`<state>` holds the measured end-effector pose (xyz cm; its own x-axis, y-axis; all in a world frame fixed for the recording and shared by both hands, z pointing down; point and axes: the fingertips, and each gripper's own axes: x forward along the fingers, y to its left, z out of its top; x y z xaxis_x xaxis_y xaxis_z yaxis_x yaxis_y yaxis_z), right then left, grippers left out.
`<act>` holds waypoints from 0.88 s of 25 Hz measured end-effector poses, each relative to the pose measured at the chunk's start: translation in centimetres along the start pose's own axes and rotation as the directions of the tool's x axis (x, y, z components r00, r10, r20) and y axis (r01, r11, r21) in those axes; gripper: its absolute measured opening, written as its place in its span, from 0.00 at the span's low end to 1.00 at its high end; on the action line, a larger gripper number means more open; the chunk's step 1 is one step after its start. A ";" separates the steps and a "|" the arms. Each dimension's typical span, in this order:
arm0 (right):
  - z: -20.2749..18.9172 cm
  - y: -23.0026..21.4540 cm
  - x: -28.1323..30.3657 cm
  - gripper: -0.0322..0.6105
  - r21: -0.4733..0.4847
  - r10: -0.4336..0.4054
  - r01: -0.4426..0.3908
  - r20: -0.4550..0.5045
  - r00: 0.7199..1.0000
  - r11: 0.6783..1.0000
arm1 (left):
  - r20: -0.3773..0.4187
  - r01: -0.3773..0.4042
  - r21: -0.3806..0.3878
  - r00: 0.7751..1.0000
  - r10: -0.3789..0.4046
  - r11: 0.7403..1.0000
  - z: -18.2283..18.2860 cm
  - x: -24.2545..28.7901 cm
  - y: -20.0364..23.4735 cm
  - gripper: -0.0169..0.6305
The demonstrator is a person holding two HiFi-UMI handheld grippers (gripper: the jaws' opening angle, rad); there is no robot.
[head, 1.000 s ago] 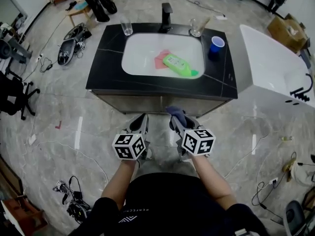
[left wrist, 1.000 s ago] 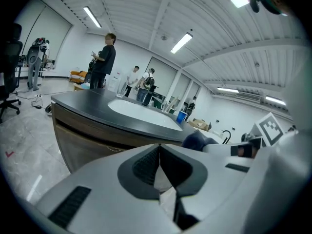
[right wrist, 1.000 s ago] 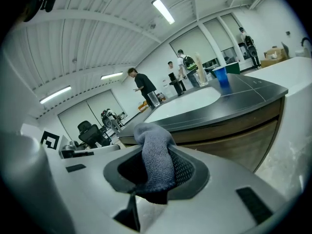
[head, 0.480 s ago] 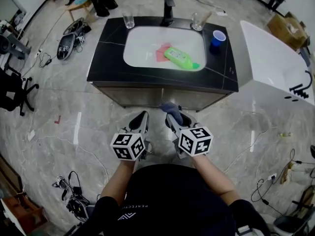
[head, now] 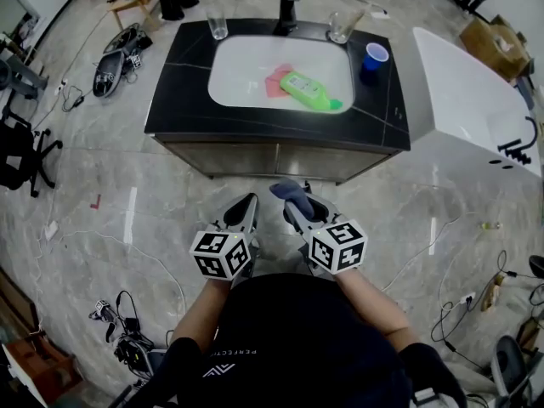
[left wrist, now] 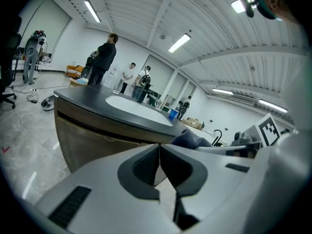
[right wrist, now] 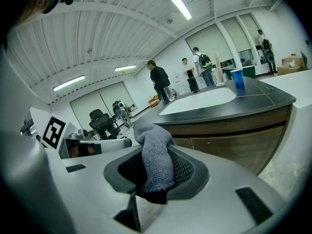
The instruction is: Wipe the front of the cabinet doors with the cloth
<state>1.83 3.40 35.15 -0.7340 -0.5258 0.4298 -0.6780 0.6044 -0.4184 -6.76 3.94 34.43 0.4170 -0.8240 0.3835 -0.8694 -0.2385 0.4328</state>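
Marble floor (head: 110, 185). Right tongs (head: 299, 204) clamped on bunched, fuzzy grey-blue cloth (head: 287, 190). Left tongs (head: 246, 204) closed, empty. Cabinet doors (head: 276, 160) ahead of both, not touching. Sink (head: 234, 79) beyond: green bottle (head: 308, 90), pink rag (head: 274, 83).

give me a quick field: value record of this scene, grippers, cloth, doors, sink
left gripper: shut, empty
right gripper: shut on cloth
cloth: grey, sticks up out of the jaws, not touching the doors
doors: closed, ahead of both grippers
sink: green bottle and red flat item lying inside
counter: blue cup, tap
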 end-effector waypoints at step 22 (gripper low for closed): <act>-1.4 -0.7 -1.1 0.23 -0.027 -0.026 0.026 -0.023 0.999 0.999 | -0.034 -0.002 0.051 0.999 0.004 0.999 -1.2 -0.4 0.1 0.04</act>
<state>3.21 4.39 36.12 -0.7148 -0.5277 0.4589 -0.6953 0.6064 -0.3857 -6.68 4.86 35.34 0.4223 -0.8069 0.4131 -0.8827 -0.2623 0.3900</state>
